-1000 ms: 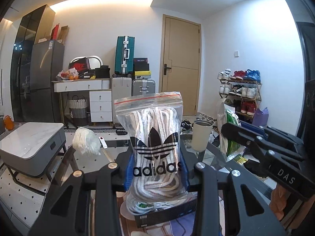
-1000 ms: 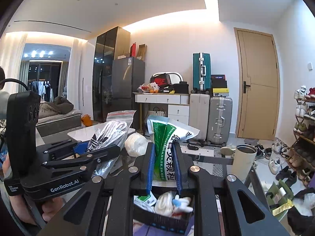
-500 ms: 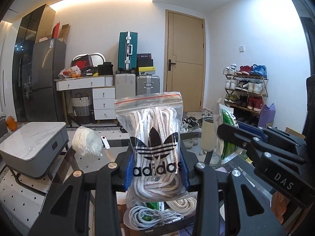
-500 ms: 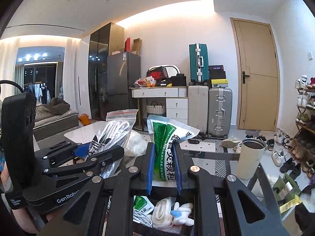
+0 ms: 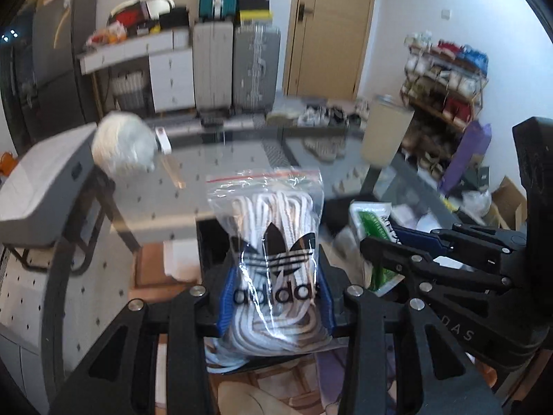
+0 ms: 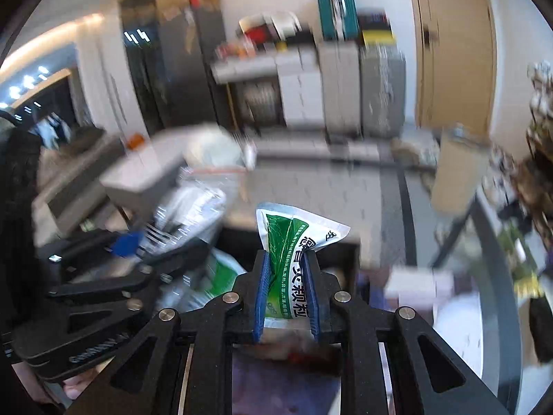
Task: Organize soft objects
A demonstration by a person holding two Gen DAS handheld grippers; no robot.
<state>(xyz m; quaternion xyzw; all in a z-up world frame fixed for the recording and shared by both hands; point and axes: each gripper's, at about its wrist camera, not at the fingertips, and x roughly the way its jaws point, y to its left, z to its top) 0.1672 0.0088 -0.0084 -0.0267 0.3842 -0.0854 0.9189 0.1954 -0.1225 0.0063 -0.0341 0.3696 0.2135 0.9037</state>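
Low in the centre of the left wrist view, the left gripper (image 5: 274,297) is clamping a clear zip bag of white cord (image 5: 273,259) with an adidas trefoil printed on it — the blue pads (image 5: 226,297) are pressing on the bag's lower half, one on each side of the lettering, while the red-striped seal end is standing up and away from the fingers toward the middle of the frame. These jaws have just been opening a little, yet the bag is sitting between them and the pads are on it. In the lower centre of the right wrist view, the right gripper (image 6: 286,294) is pinching a green-and-white printed pouch (image 6: 293,242) between nearly closed blue pads, with the pouch's crumpled top fanning out above the fingertips. Both views are blurred and tilted downward over a dark open box (image 6: 345,252), which is lying just beyond each pair of fingertips, in the middle band of either frame; it already seems to be holding other bagged items, though the blur is hiding which. My reading is that both packets are being lowered into that box. To do this well, each bag wants to be brought in bottom first over a free patch, with the two grippers kept apart — they are sitting close side by side here — and let go only once the packet is resting, since slack plastic can slip or tip out.
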